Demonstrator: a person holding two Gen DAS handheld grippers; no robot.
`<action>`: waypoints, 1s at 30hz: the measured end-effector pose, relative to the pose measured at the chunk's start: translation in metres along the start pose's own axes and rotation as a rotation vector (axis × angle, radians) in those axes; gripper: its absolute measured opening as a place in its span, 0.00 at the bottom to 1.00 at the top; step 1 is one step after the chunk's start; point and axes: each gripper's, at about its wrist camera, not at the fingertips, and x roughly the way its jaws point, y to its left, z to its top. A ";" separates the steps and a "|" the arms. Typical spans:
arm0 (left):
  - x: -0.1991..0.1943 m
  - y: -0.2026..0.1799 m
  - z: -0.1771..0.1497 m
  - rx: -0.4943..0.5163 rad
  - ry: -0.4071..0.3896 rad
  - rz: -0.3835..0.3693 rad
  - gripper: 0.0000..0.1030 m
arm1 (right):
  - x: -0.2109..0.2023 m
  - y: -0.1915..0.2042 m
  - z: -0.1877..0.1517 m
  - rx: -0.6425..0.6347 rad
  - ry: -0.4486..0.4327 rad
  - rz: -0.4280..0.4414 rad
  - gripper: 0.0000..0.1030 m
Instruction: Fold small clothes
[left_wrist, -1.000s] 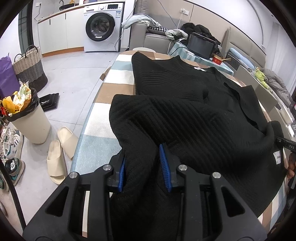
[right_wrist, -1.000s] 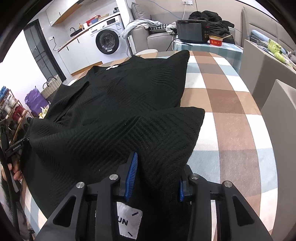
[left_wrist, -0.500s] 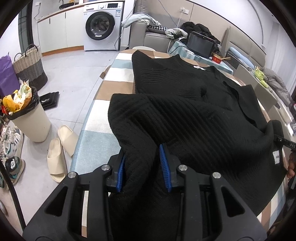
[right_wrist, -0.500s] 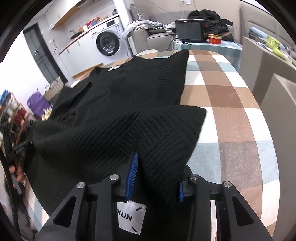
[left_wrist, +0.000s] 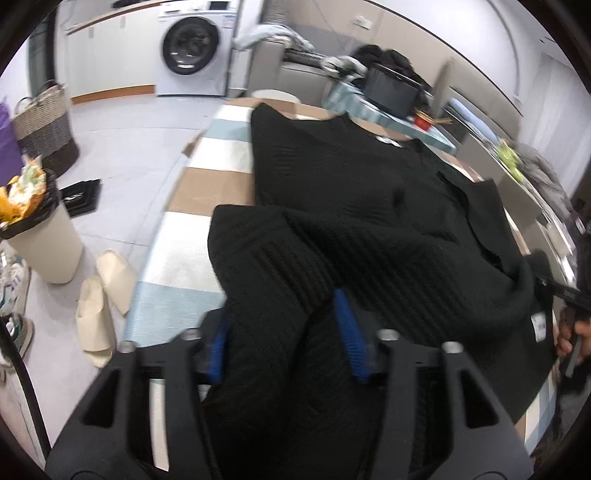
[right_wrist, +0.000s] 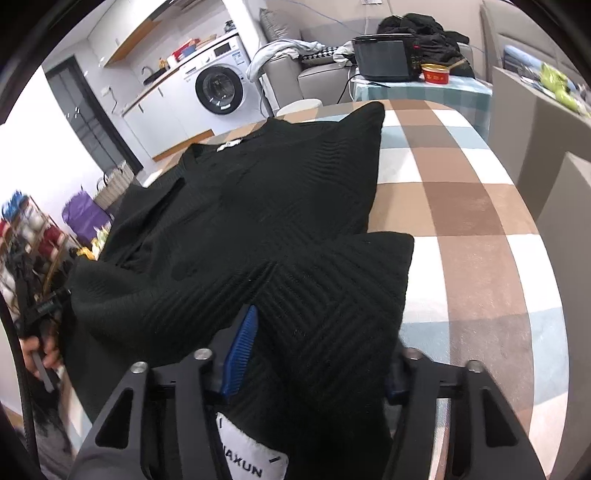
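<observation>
The black sweater (left_wrist: 369, 206) lies across the checked table (right_wrist: 461, 206), collar at the far end, toward 12 o'clock. Its near hem is doubled over the body, and each corner of that fold sits between a pair of jaws.

Left gripper (left_wrist: 284, 332): the jaws are opening. Knit cloth bunches between the blue pads (left_wrist: 349, 328), but the gap is wider than the bunch and the pads no longer seem to press it.

Right gripper (right_wrist: 317, 354): the jaws are also opening. The folded corner passes between them, and a white label (right_wrist: 251, 461) hangs at 6 o'clock below. The left pad is clear of the cloth; the right pad is hidden behind it, so contact there cannot be confirmed.

Judged step: release of the first fold, hem toward collar.

Hazards from this position:

- Snagging. The pads are ribbed and the knit is coarse. A withdrawal toward 6 o'clock before the jaws clear the cloth could drag the hem back and undo the fold.
- Uneven release. If one side lets go late, the fold line may skew — the left corner already lies near the table edge at 9 o'clock and could slip off.
- Bunching. The cloth is thick at both corners; dropped from height, it may settle ridged rather than flat.
</observation>
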 end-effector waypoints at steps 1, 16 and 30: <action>0.001 -0.004 -0.001 0.024 -0.001 0.017 0.36 | 0.001 0.004 -0.001 -0.025 -0.001 -0.016 0.47; -0.014 -0.023 -0.029 0.108 0.005 0.021 0.34 | -0.013 0.016 -0.028 -0.063 0.038 0.006 0.36; -0.081 -0.005 -0.084 0.058 -0.044 0.086 0.30 | -0.071 0.014 -0.084 -0.076 0.057 -0.035 0.36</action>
